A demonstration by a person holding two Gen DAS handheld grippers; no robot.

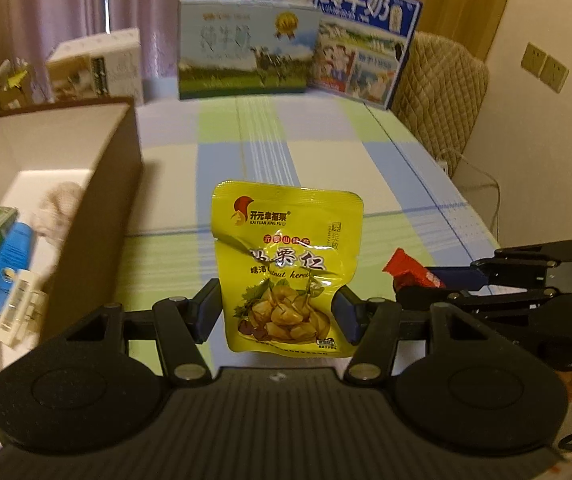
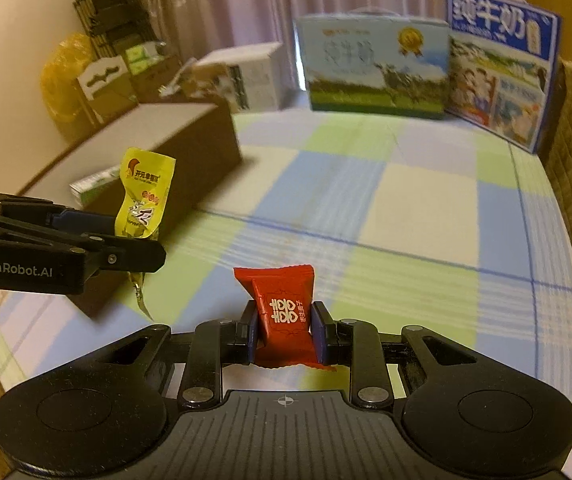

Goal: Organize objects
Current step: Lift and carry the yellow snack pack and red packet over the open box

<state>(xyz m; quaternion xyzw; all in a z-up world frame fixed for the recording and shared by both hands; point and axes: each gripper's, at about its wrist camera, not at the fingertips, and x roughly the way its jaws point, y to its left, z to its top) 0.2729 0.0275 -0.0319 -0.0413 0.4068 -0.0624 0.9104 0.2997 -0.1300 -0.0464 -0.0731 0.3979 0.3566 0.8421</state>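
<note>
With the left gripper (image 1: 275, 314) clamping the yellow chestnut pouch (image 1: 286, 268) and the right gripper (image 2: 284, 330) pinching the red candy (image 2: 281, 312), both should clear the near wall of the brown box (image 1: 97, 184) on the left before letting go.

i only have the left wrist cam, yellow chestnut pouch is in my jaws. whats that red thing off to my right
Observer: A red candy packet with white double-happiness print, clamped between the right gripper pads.
Operator: is it off the table
Observer: It looks lifted; the checked tablecloth shows behind and under it.
Operator: how does my pouch look from there
Observer: The yellow pouch stands up out of the left gripper, crumpled at the middle, its bottom edge hanging below the fingers.
Operator: where is it relative to the box
Observer: In front of the brown box, near its long side wall, not over the opening.
</note>
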